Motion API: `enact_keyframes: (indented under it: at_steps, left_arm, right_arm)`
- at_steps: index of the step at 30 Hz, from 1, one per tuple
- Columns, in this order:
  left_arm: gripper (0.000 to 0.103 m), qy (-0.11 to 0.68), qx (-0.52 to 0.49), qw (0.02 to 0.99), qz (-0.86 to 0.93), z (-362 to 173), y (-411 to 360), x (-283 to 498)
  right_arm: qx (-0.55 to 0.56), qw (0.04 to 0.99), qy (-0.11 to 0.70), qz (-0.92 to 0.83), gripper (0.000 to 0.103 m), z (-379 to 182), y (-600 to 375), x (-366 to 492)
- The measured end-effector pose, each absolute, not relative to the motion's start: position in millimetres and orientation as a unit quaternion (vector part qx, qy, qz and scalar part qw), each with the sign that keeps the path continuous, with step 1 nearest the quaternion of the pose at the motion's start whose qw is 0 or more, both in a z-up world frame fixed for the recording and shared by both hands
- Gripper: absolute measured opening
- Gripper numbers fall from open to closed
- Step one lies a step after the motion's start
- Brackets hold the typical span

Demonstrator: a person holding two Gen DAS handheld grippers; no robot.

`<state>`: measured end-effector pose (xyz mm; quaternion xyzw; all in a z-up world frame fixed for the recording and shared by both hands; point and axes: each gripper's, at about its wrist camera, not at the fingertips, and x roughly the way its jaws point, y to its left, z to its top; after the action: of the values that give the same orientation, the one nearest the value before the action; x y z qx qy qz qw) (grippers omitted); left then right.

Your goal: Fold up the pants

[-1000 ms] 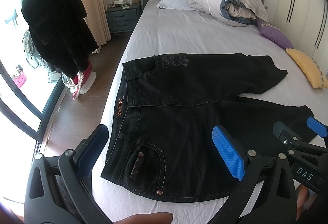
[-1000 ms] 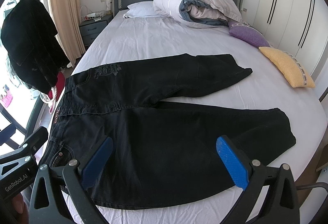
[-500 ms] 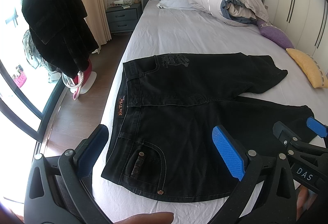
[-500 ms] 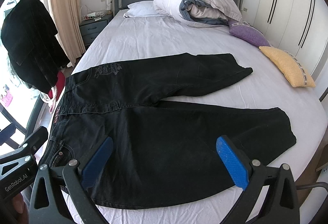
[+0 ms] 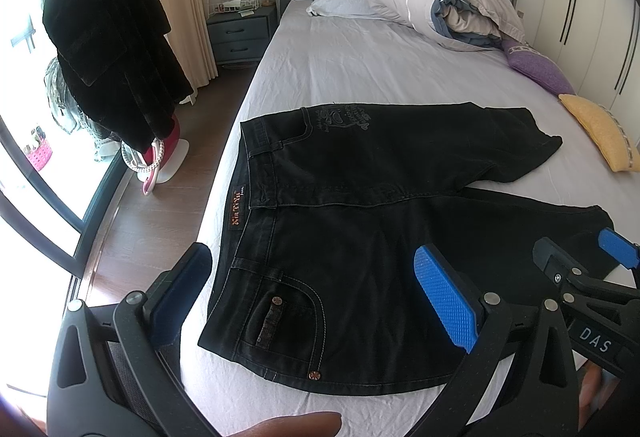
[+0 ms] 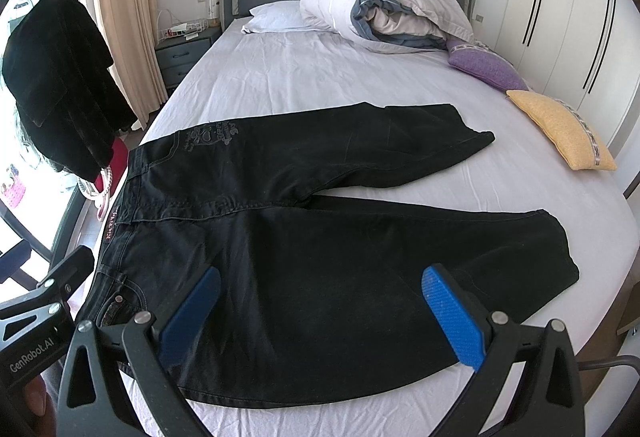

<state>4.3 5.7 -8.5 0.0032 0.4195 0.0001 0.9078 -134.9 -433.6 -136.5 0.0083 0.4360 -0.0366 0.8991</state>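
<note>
Black jeans [image 5: 360, 221] [image 6: 304, 221] lie flat on the pale bed sheet [image 5: 360, 77], waistband to the left, both legs spread apart to the right. My left gripper [image 5: 316, 285] hovers open above the waistband and pocket corner, with nothing between its blue pads. In the right wrist view my right gripper [image 6: 320, 305] hangs open over the near leg, also empty. The right gripper's fingers [image 5: 568, 269] show at the left view's right edge, and the left gripper's body [image 6: 44, 301] shows at the right view's left edge.
A rolled duvet [image 6: 388, 13] and pillow [image 6: 276, 17] lie at the headboard. Purple [image 6: 484, 65] and yellow [image 6: 560, 129] cushions rest along the bed's right side by the wardrobe. A black coat [image 5: 108, 57] hangs left of the bed, near a nightstand [image 5: 240, 33] and window.
Both views have crept very slightly; the jeans sit a touch higher in frame. Both grippers stay open and the jeans lie untouched.
</note>
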Motion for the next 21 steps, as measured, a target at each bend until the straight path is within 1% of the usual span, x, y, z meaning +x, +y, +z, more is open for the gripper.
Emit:
enact_keyframes:
  at_steps: [7,11,14,16,19,21]
  left_arm:
    - [0.103,0.418,0.007,0.908,0.005,-9,6,3]
    - [0.103,0.404,0.011,0.914,0.014,-12,10,2]
    - [0.103,0.400,0.010,0.917,-0.001,-16,14,3]
    - [0.103,0.407,0.006,0.913,-0.020,-20,18,11]
    - [0.103,0.421,-0.004,0.906,-0.053,-27,26,35]
    - [0.103,0.425,0.002,0.901,-0.089,-35,27,58]
  right_arm:
    - [0.008,0.899,0.437,-0.037,0.103,-134,-434,-132]
    - [0.007,0.898,0.438,-0.034,0.103,-132,-434,-129]
    - [0.006,0.898,0.440,-0.028,0.103,-143,-434,-136]
    - [0.007,0.899,0.438,-0.014,0.103,-145,-436,-139]
    - [0.011,0.901,0.433,0.013,0.103,-152,-433,-113]
    - [0.020,0.903,0.426,0.044,0.103,-146,-437,-102]
